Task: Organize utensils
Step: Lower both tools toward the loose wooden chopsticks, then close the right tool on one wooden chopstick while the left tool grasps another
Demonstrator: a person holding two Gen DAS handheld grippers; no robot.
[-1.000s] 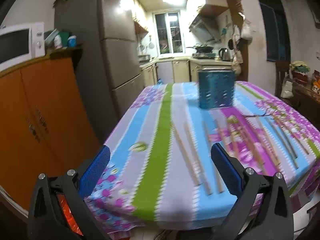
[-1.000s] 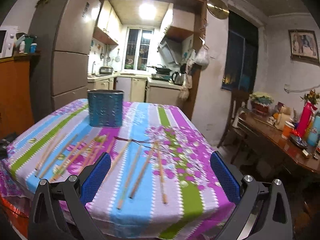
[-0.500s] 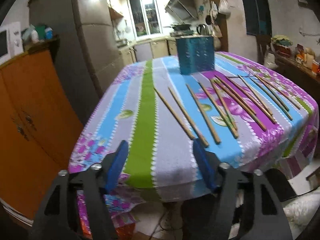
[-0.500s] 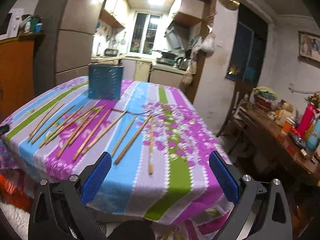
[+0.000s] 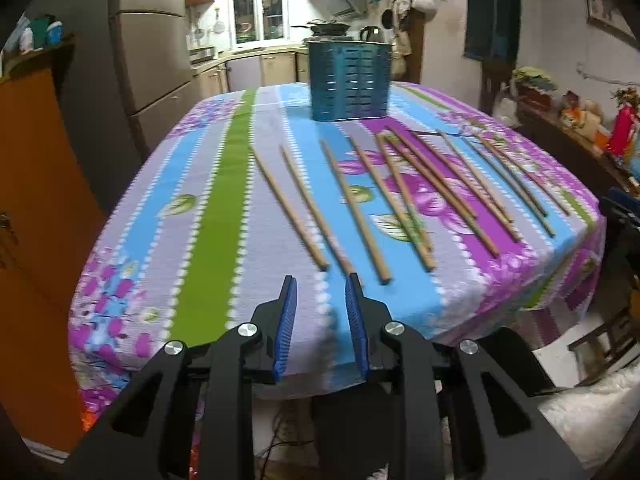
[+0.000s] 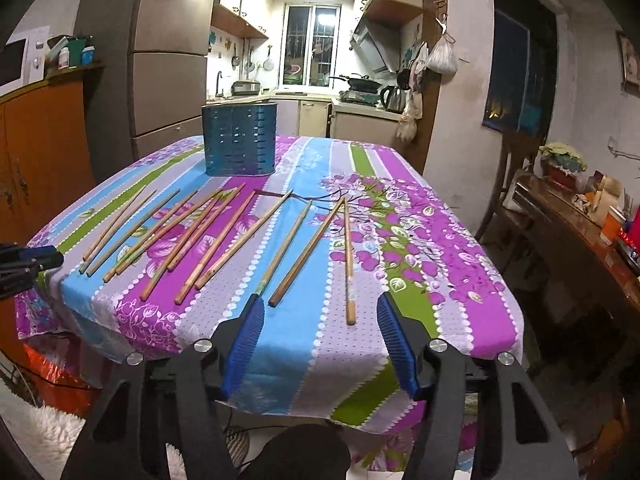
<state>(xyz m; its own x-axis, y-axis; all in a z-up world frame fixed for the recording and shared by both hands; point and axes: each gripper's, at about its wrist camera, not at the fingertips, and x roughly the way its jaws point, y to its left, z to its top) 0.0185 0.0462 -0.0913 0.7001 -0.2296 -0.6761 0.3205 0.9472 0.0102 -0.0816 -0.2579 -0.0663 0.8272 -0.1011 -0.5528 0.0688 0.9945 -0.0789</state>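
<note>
Several wooden chopsticks (image 5: 400,196) lie fanned out on a striped floral tablecloth (image 5: 208,208); they also show in the right wrist view (image 6: 224,236). A blue slotted utensil holder (image 5: 349,80) stands upright at the table's far end, also in the right wrist view (image 6: 239,139). My left gripper (image 5: 320,286) hovers at the near table edge, jaws narrowed but apart and empty, just short of the leftmost chopsticks. My right gripper (image 6: 318,304) is open and empty at the near edge, its blue pads on either side of the ends of two chopsticks.
An orange cabinet (image 5: 36,208) and a grey fridge (image 5: 156,40) stand left of the table. A wooden side table (image 6: 580,232) with cluttered items stands on the right. The left gripper's tip (image 6: 32,258) shows at the left edge of the right wrist view.
Both grippers have moved in toward the table's near edge. The left gripper's jaws have narrowed a lot. The right gripper's jaws have closed somewhat.
</note>
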